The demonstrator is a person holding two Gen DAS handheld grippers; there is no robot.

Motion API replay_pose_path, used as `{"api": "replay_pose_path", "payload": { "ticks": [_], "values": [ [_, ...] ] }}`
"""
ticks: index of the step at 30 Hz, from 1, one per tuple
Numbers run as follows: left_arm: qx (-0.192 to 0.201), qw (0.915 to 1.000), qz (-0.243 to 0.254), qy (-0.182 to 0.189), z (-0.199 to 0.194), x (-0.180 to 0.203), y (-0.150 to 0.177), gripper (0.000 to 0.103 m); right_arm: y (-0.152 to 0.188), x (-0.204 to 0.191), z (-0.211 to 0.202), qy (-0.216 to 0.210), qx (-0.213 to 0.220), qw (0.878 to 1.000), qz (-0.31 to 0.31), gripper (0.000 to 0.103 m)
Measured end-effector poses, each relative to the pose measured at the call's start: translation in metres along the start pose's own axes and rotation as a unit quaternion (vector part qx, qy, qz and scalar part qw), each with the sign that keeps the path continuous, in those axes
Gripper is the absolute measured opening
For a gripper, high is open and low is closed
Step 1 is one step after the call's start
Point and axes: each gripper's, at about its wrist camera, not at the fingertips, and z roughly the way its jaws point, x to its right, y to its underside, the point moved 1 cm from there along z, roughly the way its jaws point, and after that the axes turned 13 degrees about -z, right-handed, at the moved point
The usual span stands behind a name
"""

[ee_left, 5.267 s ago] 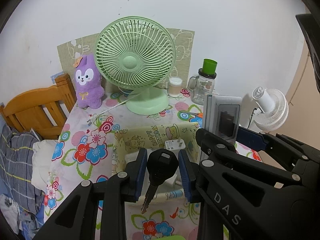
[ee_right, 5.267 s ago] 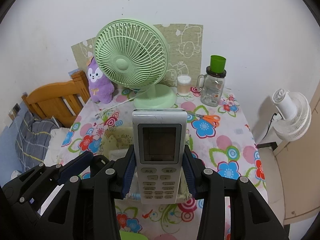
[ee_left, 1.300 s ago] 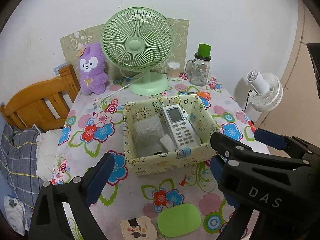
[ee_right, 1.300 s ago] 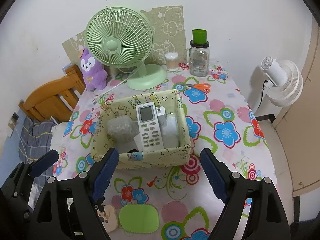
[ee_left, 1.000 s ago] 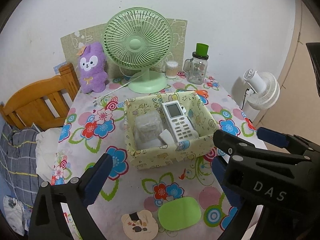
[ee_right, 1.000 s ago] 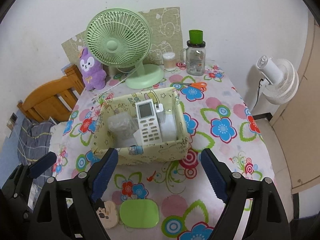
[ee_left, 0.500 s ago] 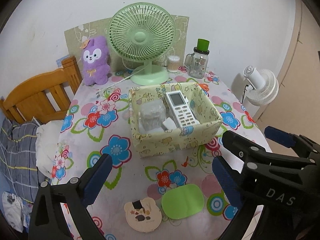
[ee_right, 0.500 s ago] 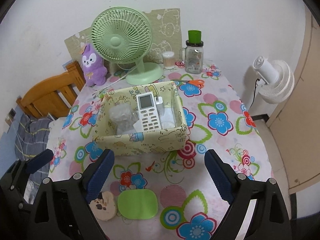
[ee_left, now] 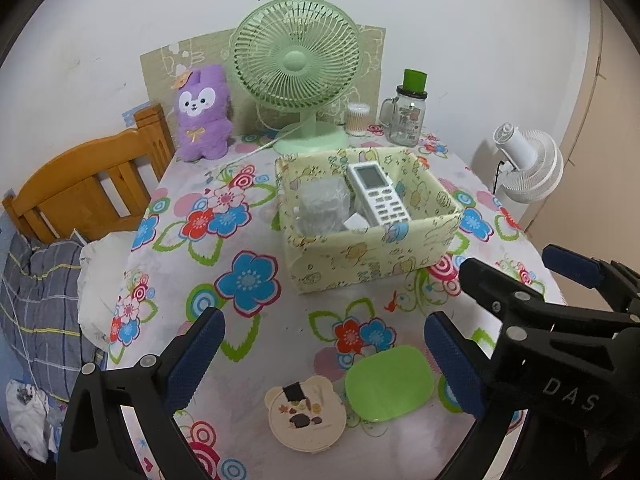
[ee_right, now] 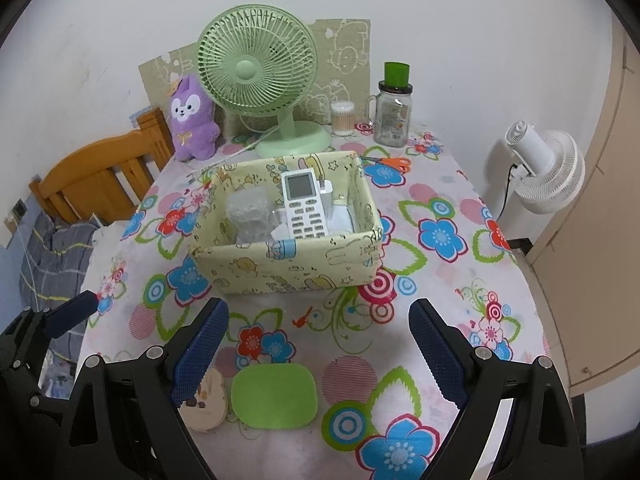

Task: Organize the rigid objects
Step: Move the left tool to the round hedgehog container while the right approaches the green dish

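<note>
Both grippers are hanging above the near edge of the desk [ee_right: 452,208], which is wearing a bright flowered cloth. The left gripper [ee_left: 322,354] is holding its blue-padded fingers [ee_left: 192,354] wide apart with nothing between them, and the right gripper [ee_right: 318,354] is doing the same, its fingers [ee_right: 202,346] gaping over bare cloth.

The pale yellow storage box [ee_right: 288,264] is sitting in the middle of the desk. Inside it, a white remote control [ee_right: 302,206] is lying face up, slanting against the contents, with a white charger plug [ee_right: 326,194] just beside it on the right and a clear crinkled plastic packet [ee_right: 250,214] on the left.

Two items are waiting outside the box, near the front edge: a flat green rounded pad [ee_right: 274,396] and, touching or nearly touching it on the left, a bear-shaped cream case [ee_left: 306,412], partly hidden by a finger in the right wrist view.

At the back, a green desk fan [ee_right: 256,72], a purple plush toy [ee_right: 192,118], a cotton-swab jar [ee_right: 342,118] and a glass jar [ee_right: 394,118] are standing along the wall, with orange scissors [ee_right: 394,163] lying beside the box.
</note>
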Motion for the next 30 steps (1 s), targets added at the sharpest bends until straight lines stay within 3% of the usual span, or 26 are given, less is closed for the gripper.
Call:
{"api": "replay_pose_path", "payload": {
  "ticks": [12,19,30],
  "values": [
    [-0.016,0.9995,-0.026,-0.011,0.021,-0.028,0.022,0.100,0.023,-0.012,0.027,-0.015,-0.038,0.999,-0.002,0.093],
    [-0.011,0.9995,-0.015,-0.025,0.031,-0.036,0.033,0.099,0.032,-0.022,0.040,-0.019,-0.039,0.999,-0.015,0.093],
    [-0.046,0.9980,-0.043,-0.002,0.053,-0.049,0.054,0.097,0.051,-0.029,0.059,-0.016,-0.048,0.999,-0.019,0.093]
  ]
}}
